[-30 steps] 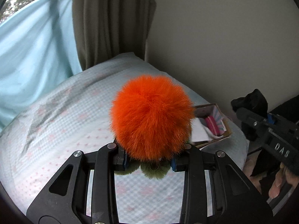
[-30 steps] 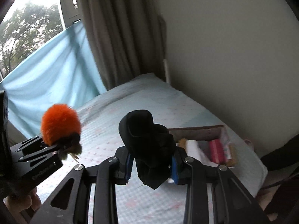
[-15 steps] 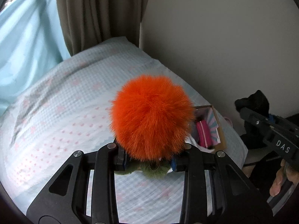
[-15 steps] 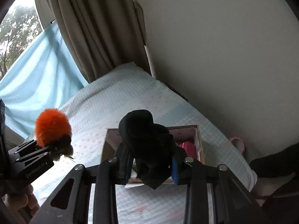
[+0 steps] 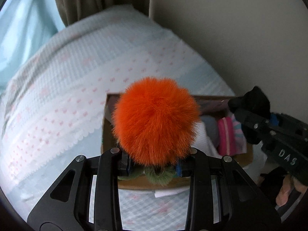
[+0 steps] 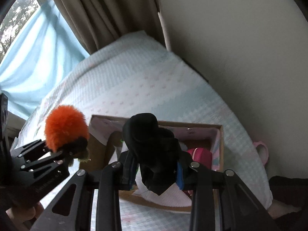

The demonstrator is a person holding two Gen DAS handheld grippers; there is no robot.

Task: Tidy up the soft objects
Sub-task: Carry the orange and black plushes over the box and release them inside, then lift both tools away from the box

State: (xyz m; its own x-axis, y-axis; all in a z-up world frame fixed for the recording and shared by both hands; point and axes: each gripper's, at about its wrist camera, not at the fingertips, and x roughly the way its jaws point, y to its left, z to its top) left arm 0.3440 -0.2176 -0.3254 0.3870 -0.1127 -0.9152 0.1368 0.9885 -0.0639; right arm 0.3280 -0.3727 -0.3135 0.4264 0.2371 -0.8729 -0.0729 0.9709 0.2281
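Left claw (image 5: 154, 168) clamps orange pompom (image 5: 155, 121), right claw (image 6: 156, 170) black cloth (image 6: 154, 146), both above box rim (image 6: 221, 134); bedspread (image 5: 57, 96) beside bare.

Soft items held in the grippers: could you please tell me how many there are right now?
2. An orange pom-pom is clamped in the left gripper, and a black fabric piece in the right gripper, both above the cardboard box. More soft things lie inside it.

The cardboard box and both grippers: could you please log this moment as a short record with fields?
left gripper: shut on the orange pompom
right gripper: shut on the black cloth
cardboard box: open, on the bed, below both grippers
box contents: pink item, white cloth
placed yet: neither
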